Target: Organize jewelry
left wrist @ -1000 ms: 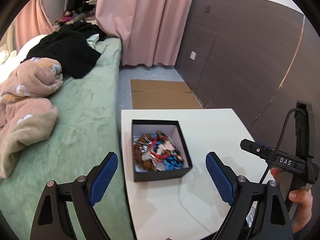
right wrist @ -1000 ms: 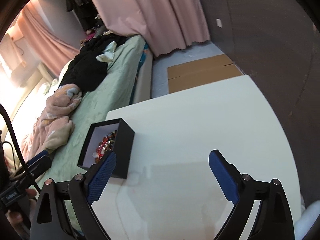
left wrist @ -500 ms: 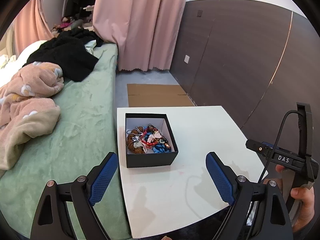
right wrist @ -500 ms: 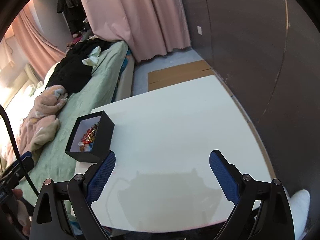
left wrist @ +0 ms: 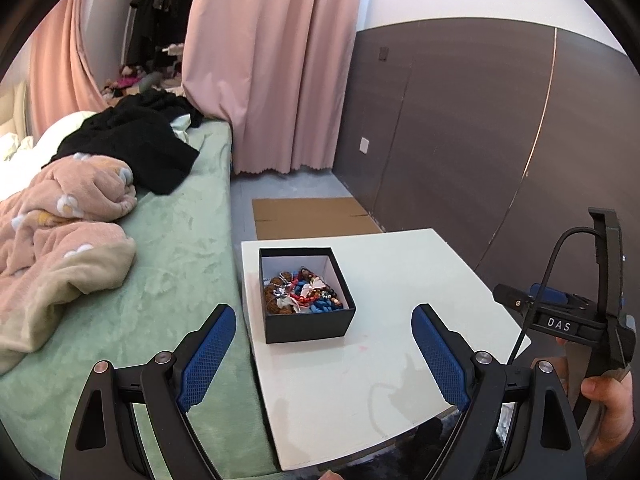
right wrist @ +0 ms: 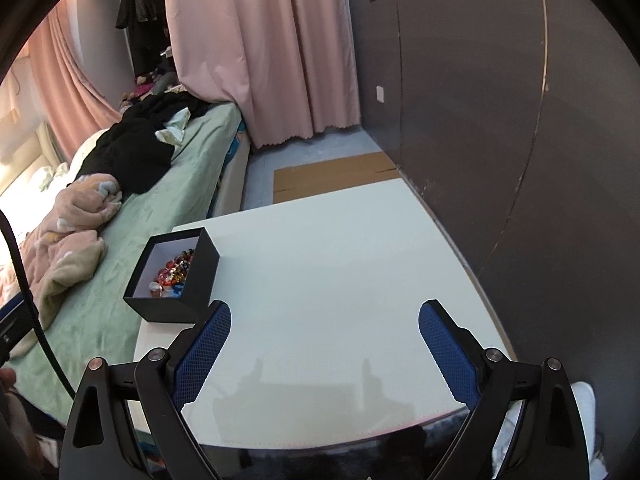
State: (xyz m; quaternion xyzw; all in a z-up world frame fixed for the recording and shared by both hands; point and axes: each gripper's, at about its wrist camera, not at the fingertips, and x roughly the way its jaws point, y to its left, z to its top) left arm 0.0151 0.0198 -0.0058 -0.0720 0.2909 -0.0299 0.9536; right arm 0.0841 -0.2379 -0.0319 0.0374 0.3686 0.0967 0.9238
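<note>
A black open box point(left wrist: 310, 326) with a white lining holds a tangle of jewelry point(left wrist: 301, 291): red, blue and brown beads and silver chains. It stands near the left edge of a white table point(left wrist: 400, 280). My left gripper point(left wrist: 322, 360) is open and empty, held back from the box, above the table's near edge. The box also shows in the right wrist view point(right wrist: 204, 276) at the left. My right gripper point(right wrist: 324, 354) is open and empty over the table's near part, to the right of the box. It also shows in the left wrist view point(left wrist: 532, 300).
A green bed point(left wrist: 176, 272) with a pink blanket point(left wrist: 60, 216) and black clothes point(left wrist: 128, 148) borders the table's left side. Flat cardboard point(left wrist: 312, 216) lies on the floor beyond the table. A dark wall panel point(right wrist: 520, 160) runs along the right. Pink curtains point(left wrist: 272, 60) hang at the back.
Both grippers have drawn back and up from the table, so the box looks smaller and farther away. Both stay open and empty.
</note>
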